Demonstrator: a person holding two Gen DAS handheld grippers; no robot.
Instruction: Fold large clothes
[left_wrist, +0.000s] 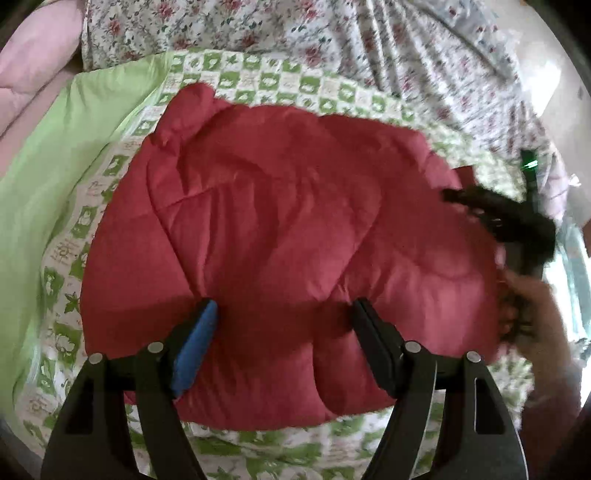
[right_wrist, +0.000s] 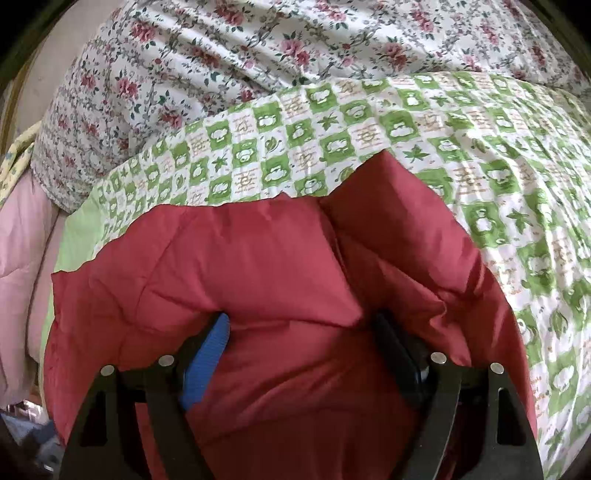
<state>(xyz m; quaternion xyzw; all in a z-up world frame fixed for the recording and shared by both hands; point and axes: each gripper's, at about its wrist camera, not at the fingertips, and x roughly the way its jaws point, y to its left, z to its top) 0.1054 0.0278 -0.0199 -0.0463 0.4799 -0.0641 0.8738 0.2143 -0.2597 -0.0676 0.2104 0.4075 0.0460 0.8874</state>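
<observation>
While our left gripper (left_wrist: 284, 310) hovers spread above the red quilted jacket (left_wrist: 280, 229), our right gripper (right_wrist: 301, 325) stands wide with a puffy fold bulging between its fingers. The jacket lies on the green checked sheet (right_wrist: 424, 122), below a floral cover (right_wrist: 229, 44).

Puffy red quilted jacket (left_wrist: 280, 229) sprawls over the middle of the green-and-white checked bedspread (right_wrist: 424, 129), taking most of the room. There's open bedspread along its far edge and off to the right in the right wrist view. A bunched floral sheet (right_wrist: 229, 55) piles up behind, closing off the back. On the left, a plain light-green cover (left_wrist: 48, 177) and pink padded bedding (left_wrist: 33, 62) crowd in. The right hand-held gripper (left_wrist: 491, 218) hangs over the jacket's right edge.
</observation>
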